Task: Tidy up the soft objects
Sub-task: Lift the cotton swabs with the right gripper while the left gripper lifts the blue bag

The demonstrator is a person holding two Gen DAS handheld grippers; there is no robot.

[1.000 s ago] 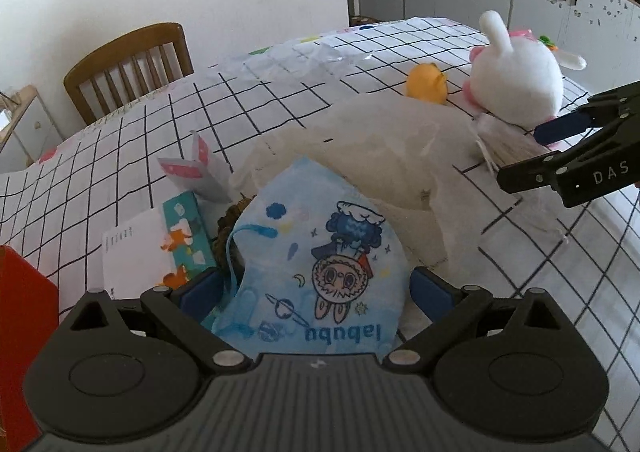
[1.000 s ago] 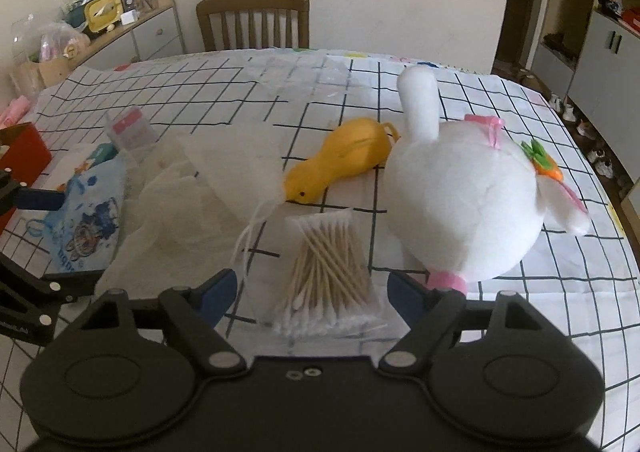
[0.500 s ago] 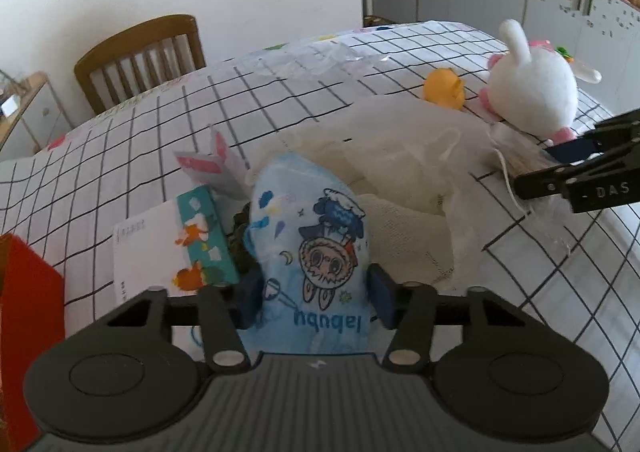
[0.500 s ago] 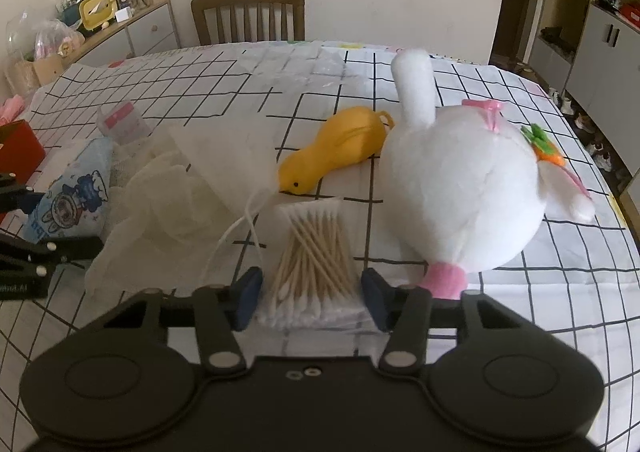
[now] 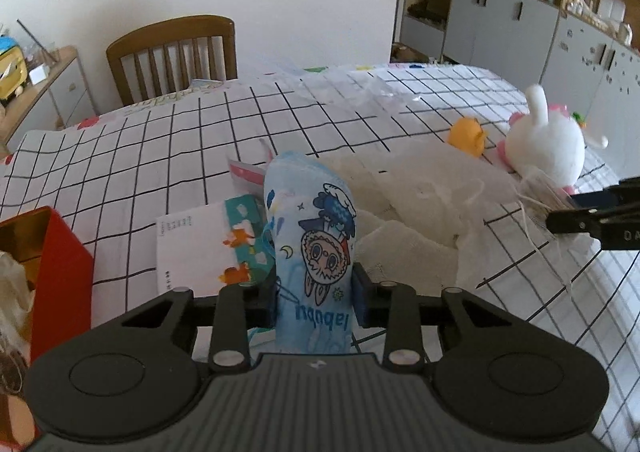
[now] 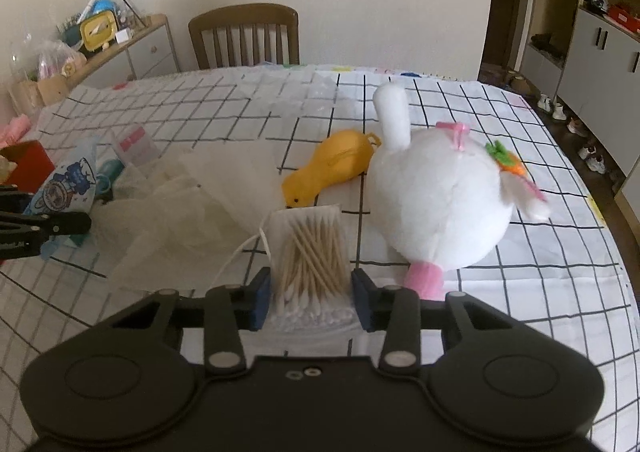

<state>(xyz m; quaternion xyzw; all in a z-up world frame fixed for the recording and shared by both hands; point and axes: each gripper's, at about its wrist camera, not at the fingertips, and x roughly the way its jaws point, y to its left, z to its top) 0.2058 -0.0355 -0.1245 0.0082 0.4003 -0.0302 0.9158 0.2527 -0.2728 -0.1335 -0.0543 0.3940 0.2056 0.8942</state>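
Note:
A light blue cartoon mask pack (image 5: 310, 236) stands squeezed narrow between the pads of my left gripper (image 5: 315, 292), whose jaws are closing on it. The same pack (image 6: 72, 183) shows at the far left of the right wrist view. My right gripper (image 6: 311, 300) has its jaws closing on a clear bag of cotton swabs (image 6: 312, 252), and the pads press on its sides. Just beyond the swabs lie a white plush rabbit (image 6: 436, 203) and a yellow duck toy (image 6: 328, 171). A white mesh bag (image 5: 420, 203) is spread between the two grippers.
A red box (image 5: 60, 264) stands at the left table edge. A teal tissue pack (image 5: 244, 236) and a white card (image 5: 188, 248) lie behind the mask pack. Crumpled clear plastic (image 5: 360, 87) lies at the far side of the checked tablecloth (image 5: 160, 155), near a wooden chair (image 5: 172, 51).
Both grippers have narrowed from wide open onto their things. The mask pack is now pinched and raised off the table; the swab bag is gripped and slightly lifted.

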